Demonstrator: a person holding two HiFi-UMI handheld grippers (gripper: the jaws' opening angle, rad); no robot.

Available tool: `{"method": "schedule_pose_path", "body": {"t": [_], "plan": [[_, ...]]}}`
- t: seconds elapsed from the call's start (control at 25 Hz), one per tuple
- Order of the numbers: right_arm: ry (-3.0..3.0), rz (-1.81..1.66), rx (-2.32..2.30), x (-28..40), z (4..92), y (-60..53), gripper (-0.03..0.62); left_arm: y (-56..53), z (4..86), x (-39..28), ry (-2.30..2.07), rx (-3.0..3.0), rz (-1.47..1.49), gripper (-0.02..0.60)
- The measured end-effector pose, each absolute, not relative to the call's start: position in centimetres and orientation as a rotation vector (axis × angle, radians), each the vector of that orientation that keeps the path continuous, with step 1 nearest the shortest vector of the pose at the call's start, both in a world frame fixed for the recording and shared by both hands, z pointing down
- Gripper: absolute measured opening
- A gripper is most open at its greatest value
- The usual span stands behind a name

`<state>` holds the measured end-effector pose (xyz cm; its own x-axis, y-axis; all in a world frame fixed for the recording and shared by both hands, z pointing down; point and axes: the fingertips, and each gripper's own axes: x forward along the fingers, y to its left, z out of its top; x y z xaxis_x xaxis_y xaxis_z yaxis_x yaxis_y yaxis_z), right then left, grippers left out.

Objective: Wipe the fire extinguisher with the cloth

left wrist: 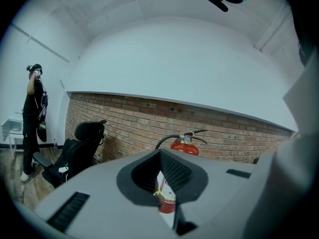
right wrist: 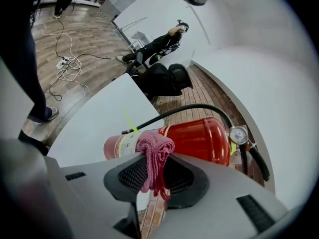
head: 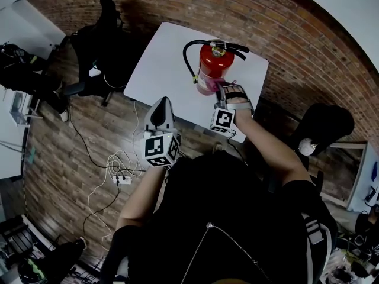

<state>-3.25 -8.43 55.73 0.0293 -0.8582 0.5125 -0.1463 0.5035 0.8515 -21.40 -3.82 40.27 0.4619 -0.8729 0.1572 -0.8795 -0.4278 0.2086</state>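
A red fire extinguisher (head: 213, 61) with a black hose stands upright on the white table (head: 160, 64). My right gripper (head: 228, 92) is shut on a folded pink cloth (right wrist: 154, 156) and holds it against the lower part of the cylinder (right wrist: 197, 138), near the label. My left gripper (head: 159, 110) hovers at the table's front edge, left of the extinguisher and apart from it, with its jaws together and nothing in them. In the left gripper view the extinguisher (left wrist: 185, 144) shows beyond those jaws (left wrist: 162, 183).
A black office chair (head: 103, 40) stands left of the table, another (head: 325, 123) at the right. A power strip with white cables (head: 121, 170) lies on the wooden floor. A brick wall runs behind the table. A person (left wrist: 34, 113) stands far off.
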Motion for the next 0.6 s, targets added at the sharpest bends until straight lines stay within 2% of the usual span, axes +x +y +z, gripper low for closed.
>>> {"method": "schedule_pose_path", "body": {"t": [0.6], "plan": [[-1.436,-0.734,1.045,-3.7,48.4,-8.3,0.104,-3.9,39.5,-21.7,-1.487,2.477,0.015,0.011]]}}
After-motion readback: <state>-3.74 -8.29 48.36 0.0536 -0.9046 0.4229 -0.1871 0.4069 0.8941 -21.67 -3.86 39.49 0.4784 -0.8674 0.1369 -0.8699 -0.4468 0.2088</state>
